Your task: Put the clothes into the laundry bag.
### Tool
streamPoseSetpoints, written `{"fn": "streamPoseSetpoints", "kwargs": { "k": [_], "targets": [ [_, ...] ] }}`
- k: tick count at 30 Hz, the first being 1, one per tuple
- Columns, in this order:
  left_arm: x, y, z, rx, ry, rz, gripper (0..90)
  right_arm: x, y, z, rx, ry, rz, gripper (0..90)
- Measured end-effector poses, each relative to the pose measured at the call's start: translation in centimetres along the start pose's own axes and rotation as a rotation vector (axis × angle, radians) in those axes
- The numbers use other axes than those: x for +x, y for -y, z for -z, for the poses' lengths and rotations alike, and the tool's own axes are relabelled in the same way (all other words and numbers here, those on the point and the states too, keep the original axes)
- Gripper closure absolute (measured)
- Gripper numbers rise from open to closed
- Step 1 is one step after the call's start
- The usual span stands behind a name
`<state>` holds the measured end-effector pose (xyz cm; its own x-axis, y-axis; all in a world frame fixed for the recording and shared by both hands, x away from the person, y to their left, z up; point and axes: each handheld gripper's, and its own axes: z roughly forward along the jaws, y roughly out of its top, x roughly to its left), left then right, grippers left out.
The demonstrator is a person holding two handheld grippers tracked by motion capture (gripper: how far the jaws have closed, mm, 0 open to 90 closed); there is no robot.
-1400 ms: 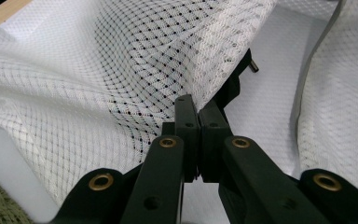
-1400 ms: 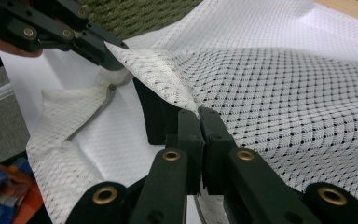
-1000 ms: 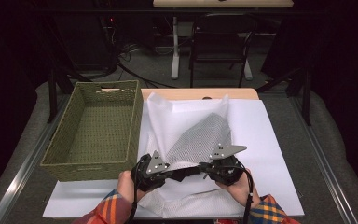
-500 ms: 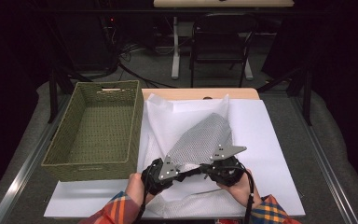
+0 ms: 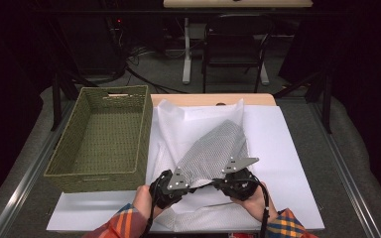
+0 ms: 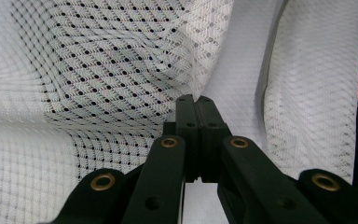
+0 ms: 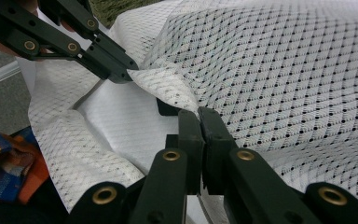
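Farthest left, well apart from my hands, stands the olive-green woven rectangular basket (image 5: pixel 99 136), its right wall just beside the white paper sheet (image 5: pixel 287 148) that covers the wooden table (image 5: pixel 208 99). On that sheet lies the white mesh fabric garment (image 5: pixel 213 148), spread from the far edge toward me, with one folded flap raised in a grey-looking wedge over the middle.

Next comes my left gripper (image 5: pixel 191 186), held low at the near edge of the cloth. Its jaws are pressed fully together, and in the left gripper view (image 6: pixel 195 100) the tips sit right at a fold of the mesh; they appear to pinch the cloth's edge. The right gripper view shows these same jaws (image 7: pixel 121 70) clamped on a corner of the flap.

To the right of it, close by, is my right gripper (image 5: pixel 217 182), also closed tight. In the right gripper view (image 7: pixel 199 114) the mesh edge runs down between the tips, so it grips the garment too. The lifted flap hangs between the two grippers.
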<state>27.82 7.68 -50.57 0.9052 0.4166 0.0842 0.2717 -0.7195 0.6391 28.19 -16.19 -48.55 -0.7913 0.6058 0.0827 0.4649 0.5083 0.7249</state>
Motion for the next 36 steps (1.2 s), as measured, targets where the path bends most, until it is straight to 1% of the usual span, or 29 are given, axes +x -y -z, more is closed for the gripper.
{"fn": "streamPoseSetpoints", "kwargs": {
  "k": [1, 2, 3, 4, 5, 9, 12, 16, 20, 23, 26, 28, 30, 31, 32, 34, 36],
  "targets": [
    [0.0, 0.0, -0.1, 0.007, 0.01, 0.009, 89.7, 0.0, 0.1, -0.2, 0.01, -0.001, 0.001, 88.4],
    [0.1, 0.1, -0.1, 0.013, 0.016, 0.009, 89.8, 0.0, 0.2, -0.4, 0.017, 0.0, -0.001, 88.4],
    [0.1, 0.2, -0.2, 0.015, 0.017, 0.016, 89.7, 0.1, 0.3, -0.5, 0.027, -0.004, -0.001, 88.4],
    [0.1, 0.2, -0.3, 0.021, 0.021, 0.012, 89.7, 0.1, 0.4, -0.6, 0.032, -0.002, 0.005, 88.4],
    [0.1, 0.3, -0.4, 0.018, 0.021, 0.018, 89.7, 0.1, 0.4, -0.7, 0.034, -0.003, 0.009, 88.4],
    [0.1, 0.5, -0.9, 0.041, 0.038, 0.019, 89.7, -0.1, 0.7, -1.2, 0.051, -0.015, 0.004, 88.4],
    [0.2, 0.6, -1.1, 0.06, 0.043, 0.01, 89.7, -0.2, 1.0, -1.5, 0.065, -0.021, 0.006, 88.4],
    [0.1, 0.8, -1.5, 0.08, 0.045, 0.02, 89.7, -0.3, 1.4, -1.9, 0.074, -0.031, -0.005, 88.3],
    [0.0, 1.0, -1.9, 0.104, 0.05, 0.018, 89.7, -0.2, 1.9, -2.5, 0.105, -0.04, -0.001, 88.3],
    [0.0, 1.1, -2.1, 0.117, 0.056, 0.021, 89.6, -0.3, 2.1, -2.9, 0.117, -0.036, -0.006, 88.3],
    [0.1, 1.2, -2.3, 0.121, 0.069, 0.035, 89.2, -0.4, 2.4, -3.4, 0.128, -0.031, -0.006, 88.1],
    [0.1, 1.3, -2.5, 0.136, 0.085, 0.039, 88.8, -0.4, 2.6, -3.7, 0.14, -0.033, -0.008, 87.9],
    [0.2, 1.5, -2.8, 0.137, 0.108, 0.06, 88.2, -0.5, 2.8, -3.8, 0.145, -0.034, -0.011, 87.6],
    [0.2, 1.5, -2.9, 0.152, 0.115, 0.053, 87.6, -0.6, 2.8, -3.8, 0.147, -0.036, -0.013, 86.9],
    [0.2, 1.6, -3.0, 0.156, 0.12, 0.057, 87.2, -0.6, 2.9, -3.9, 0.152, -0.042, -0.013, 86.4],
    [0.2, 1.7, -3.1, 0.155, 0.128, 0.067, 86.2, -0.6, 3.0, -4.1, 0.163, -0.044, -0.018, 84.6],
    [0.3, 1.7, -3.1, 0.152, 0.135, 0.077, 85.8, -0.7, 3.3, -4.5, 0.192, -0.054, -0.002, 81.0]
  ]
}}
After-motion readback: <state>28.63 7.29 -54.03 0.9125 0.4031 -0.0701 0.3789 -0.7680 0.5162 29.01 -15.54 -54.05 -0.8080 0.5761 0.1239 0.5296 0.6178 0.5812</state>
